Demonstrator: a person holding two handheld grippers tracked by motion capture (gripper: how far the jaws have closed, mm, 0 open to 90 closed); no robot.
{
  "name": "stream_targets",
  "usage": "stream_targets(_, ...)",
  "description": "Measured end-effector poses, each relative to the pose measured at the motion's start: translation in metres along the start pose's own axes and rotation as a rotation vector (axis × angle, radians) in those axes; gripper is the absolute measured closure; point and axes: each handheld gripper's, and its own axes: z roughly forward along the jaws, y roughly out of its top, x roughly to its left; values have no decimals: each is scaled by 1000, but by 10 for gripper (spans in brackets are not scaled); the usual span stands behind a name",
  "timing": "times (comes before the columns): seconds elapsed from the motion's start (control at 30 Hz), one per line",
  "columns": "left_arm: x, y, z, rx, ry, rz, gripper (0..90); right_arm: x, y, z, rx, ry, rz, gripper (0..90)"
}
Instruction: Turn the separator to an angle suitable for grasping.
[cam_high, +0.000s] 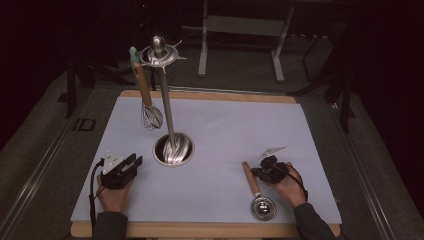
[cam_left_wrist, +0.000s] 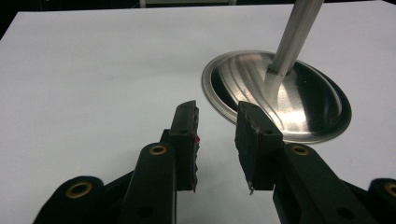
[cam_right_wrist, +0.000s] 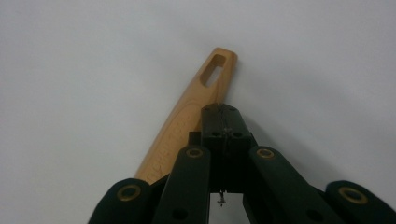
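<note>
Right gripper (cam_high: 264, 169) sits low right in the high view, jaws pressed together and empty, just beside the wooden handle (cam_right_wrist: 187, 112) of the ladle (cam_high: 256, 194) lying on the desk (cam_high: 225, 125) near the bottom edge. Closed like that, the jaws could nudge the handle and skid it away instead of gripping it. Left gripper (cam_left_wrist: 217, 135), jaws spread and holding nothing, hovers beside the stand (cam_left_wrist: 280, 100); a bump there might rock the pole and swing the hanging whisk (cam_high: 150, 112). In the right gripper view the jaws cover the lower handle, so contact is hard to judge
</note>
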Motion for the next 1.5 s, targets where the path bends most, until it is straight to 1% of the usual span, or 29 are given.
stream_targets(0.03, 0, 0, 0, 0, 0, 0, 693, 7, 5, 3, 6, 13, -21, 897)
stream_targets(0.1, 0, 0, 0, 0, 0, 0, 694, 12, 7, 6, 11, 20, -39, 893)
stream_targets(0.17, 0, 0, 0, 0, 1, 1, 694, 16, 10, 6, 12, 23, -45, 867)
stream_targets(0.2, 0, 0, 0, 0, 1, 1, 693, 16, 12, 4, 3, 24, -37, 842)
stream_targets(0.27, 0, 0, 0, 0, 1, 0, 693, 16, 13, -2, -12, 38, -21, 797)
stream_targets(0.33, 0, 0, 0, 0, 0, 0, 694, 17, 12, -9, -5, 72, 0, 723)
stream_targets(0.4, 0, 0, 0, 0, 1, 0, 693, 18, 8, -15, 0, 95, 29, 683)
stream_targets(0.5, 0, 0, 0, 0, 1, 1, 694, 18, -1, -22, 18, 93, 58, 644)
stream_targets(0.57, -1, 0, 0, 0, 2, 2, 694, 18, -10, -24, 39, 92, 80, 627)
stream_targets(0.63, -1, 0, 0, 1, 3, 3, 694, 19, -17, -26, 43, 130, 98, 622)
stream_targets(0.67, -1, 0, 0, 1, 3, 3, 693, 20, -19, -27, 44, 138, 99, 622)
stream_targets(0.73, -1, 0, 0, 1, 4, 3, 693, 24, -23, -28, 68, 139, 104, 622)
stream_targets(0.83, -1, 0, 0, 1, 3, 3, 693, 31, -26, -23, 111, 122, 81, 638)
stream_targets(0.9, -1, 0, 0, 1, 2, 3, 693, 33, -26, -20, 117, 116, 78, 648)
stream_targets(0.93, -1, 0, 0, 1, 2, 2, 693, 33, -25, -20, 117, 107, 86, 663)
stream_targets(1.0, -1, 0, 0, 2, 2, 2, 693, 30, -21, -17, 115, 80, 92, 684)
stream_targets(1.2, -1, 0, 0, 2, 1, 1, 692, 11, -5, -7, 111, 76, 125, 687)
stream_targets(1.27, -1, 0, 0, 2, 0, 1, 692, 5, 1, -3, 116, 84, 140, 685)
stream_targets(1.3, -1, 0, 0, 2, 0, 1, 692, 1, 5, -2, 130, 96, 146, 681)
stream_targets(1.33, -1, 0, 0, 3, 0, 1, 692, 0, 7, -1, 140, 106, 140, 677)
stream_targets(1.4, 0, 0, 0, 4, 0, -1, 692, -3, 13, 1, 181, 127, 125, 674)
stream_targets(1.43, -1, 0, 0, 1, 1, -5, 692, -3, 14, 1, 197, 133, 128, 674)
stream_targets(1.47, -1, 0, 0, 1, 1, -5, 692, -3, 14, 1, 197, 133, 128, 674)
stream_targets(1.5, -1, 0, 0, 2, 1, -3, 692, -5, 17, 2, 214, 138, 128, 674)
